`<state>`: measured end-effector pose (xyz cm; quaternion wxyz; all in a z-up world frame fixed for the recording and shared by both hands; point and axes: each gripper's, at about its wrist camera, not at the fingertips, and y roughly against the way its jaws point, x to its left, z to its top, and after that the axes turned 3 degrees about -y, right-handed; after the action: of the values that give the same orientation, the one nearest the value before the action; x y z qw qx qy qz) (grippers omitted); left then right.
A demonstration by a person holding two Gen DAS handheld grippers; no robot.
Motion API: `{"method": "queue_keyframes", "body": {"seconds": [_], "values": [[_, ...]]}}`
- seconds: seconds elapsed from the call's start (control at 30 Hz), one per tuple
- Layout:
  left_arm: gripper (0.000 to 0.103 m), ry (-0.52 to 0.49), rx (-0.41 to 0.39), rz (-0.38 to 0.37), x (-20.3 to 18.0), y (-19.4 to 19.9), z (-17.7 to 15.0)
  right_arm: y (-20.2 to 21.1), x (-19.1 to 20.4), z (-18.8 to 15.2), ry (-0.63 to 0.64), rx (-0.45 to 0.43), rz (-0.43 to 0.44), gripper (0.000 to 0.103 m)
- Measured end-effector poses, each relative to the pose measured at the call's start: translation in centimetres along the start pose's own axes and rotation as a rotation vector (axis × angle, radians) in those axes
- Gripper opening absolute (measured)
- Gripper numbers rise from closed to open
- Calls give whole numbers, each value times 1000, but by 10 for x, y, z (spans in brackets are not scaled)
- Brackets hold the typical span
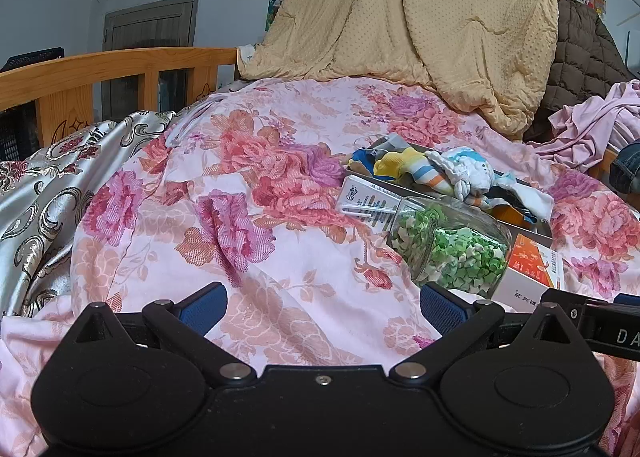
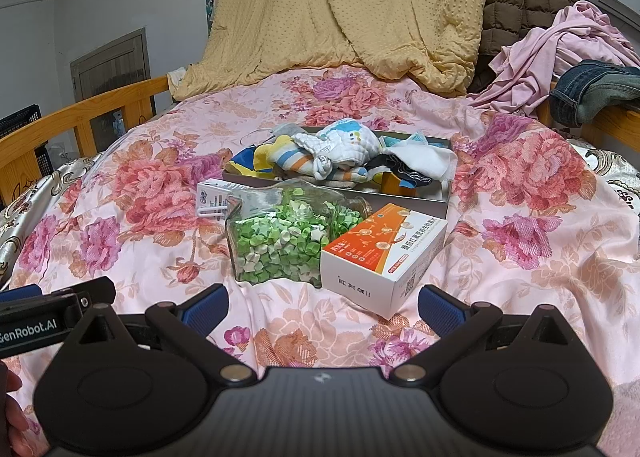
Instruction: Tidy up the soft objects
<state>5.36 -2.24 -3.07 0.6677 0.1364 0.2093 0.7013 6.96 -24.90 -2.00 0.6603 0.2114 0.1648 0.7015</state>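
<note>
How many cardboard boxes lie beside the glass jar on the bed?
2. The orange-and-white box touches the jar on its right, nearest the right gripper. The small white box lies behind the jar on its left. Others may be hidden.

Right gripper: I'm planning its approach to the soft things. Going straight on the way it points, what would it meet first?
Likely the glass jar of green paper stars, lying on the floral quilt ahead of the open right gripper. The orange-and-white box sits just right of that line; depth is uncertain.
</note>
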Motion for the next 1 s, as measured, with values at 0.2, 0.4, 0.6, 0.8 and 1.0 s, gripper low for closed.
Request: {"method": "queue_keyframes", "body": {"seconds": [0.2, 0.4, 0.6, 0.8, 1.0], "values": [[102, 0, 1, 0, 0, 0, 0, 0, 0, 0, -1, 0, -1, 103], [102, 0, 1, 0, 0, 0, 1, 0, 1, 0, 0, 0, -1, 103], [102, -1, 2, 0, -1, 0, 1, 0, 1, 0, 0, 0, -1, 103], [102, 4, -1, -7, 1, 0, 0, 0, 1, 0, 0, 1, -1, 103], [102, 23, -30, 29, 2, 5, -2, 0, 1, 0, -1, 1, -1, 103]]}}
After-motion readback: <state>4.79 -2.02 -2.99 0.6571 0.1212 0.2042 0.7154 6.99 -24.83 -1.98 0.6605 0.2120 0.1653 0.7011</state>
